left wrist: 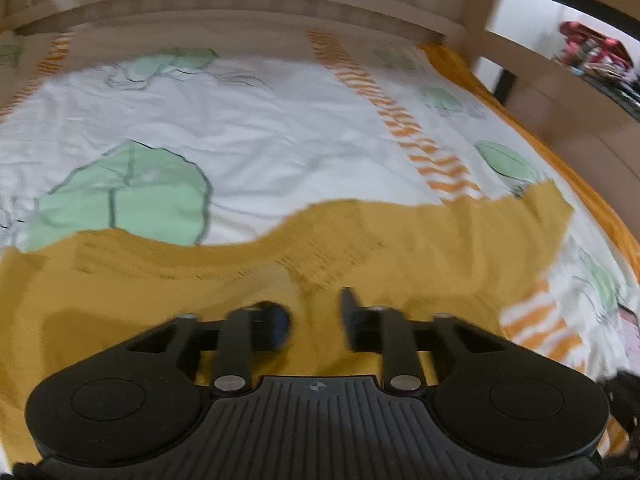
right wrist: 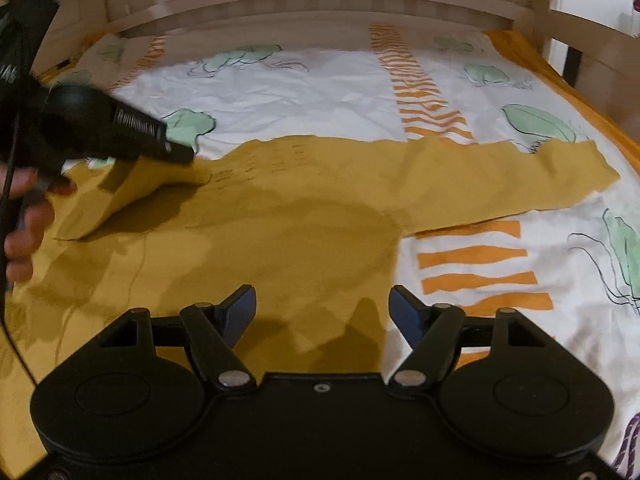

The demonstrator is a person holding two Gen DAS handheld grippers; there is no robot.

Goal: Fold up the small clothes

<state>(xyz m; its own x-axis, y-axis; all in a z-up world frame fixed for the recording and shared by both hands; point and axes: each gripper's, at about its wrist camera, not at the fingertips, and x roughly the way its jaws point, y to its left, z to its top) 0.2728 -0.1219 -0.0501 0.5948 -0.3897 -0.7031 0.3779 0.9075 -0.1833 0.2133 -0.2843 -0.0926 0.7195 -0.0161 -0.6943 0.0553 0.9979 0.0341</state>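
Seen at far left: a bare hand (right wrist: 24,216) wrapped round the handle of the black left gripper (left wrist: 312,312), angled down toward the left side of the mustard-yellow knitted long-sleeved top (right wrist: 280,220). Noted a clear gap between its two fingers in its own view, with no cloth visibly pinched there, so judged released. Noted too a raised yellow flap (right wrist: 132,192) just under its tip, peaked off the body of the top; could not tell through the blur whether touching the tip. Probably a left sleeve turned in over the chest, hence the low, slanted approach.

Spread across the middle: the top itself, flat on a white bedsheet printed with green leaves and orange stripes (right wrist: 300,88), laid out wide, presumably to keep every edge reachable for folding.

Held low over the near right edge of the top: the black right gripper with blue pads (right wrist: 322,304), jaws wide apart and gripping nothing. Placed there, most likely, to straddle that side seam before a pinch.

Stretched away to the right: the long right sleeve (right wrist: 520,176), flat on the sheet, not yet folded in. Beyond, along the far side, a pale wooden headboard (right wrist: 320,4).
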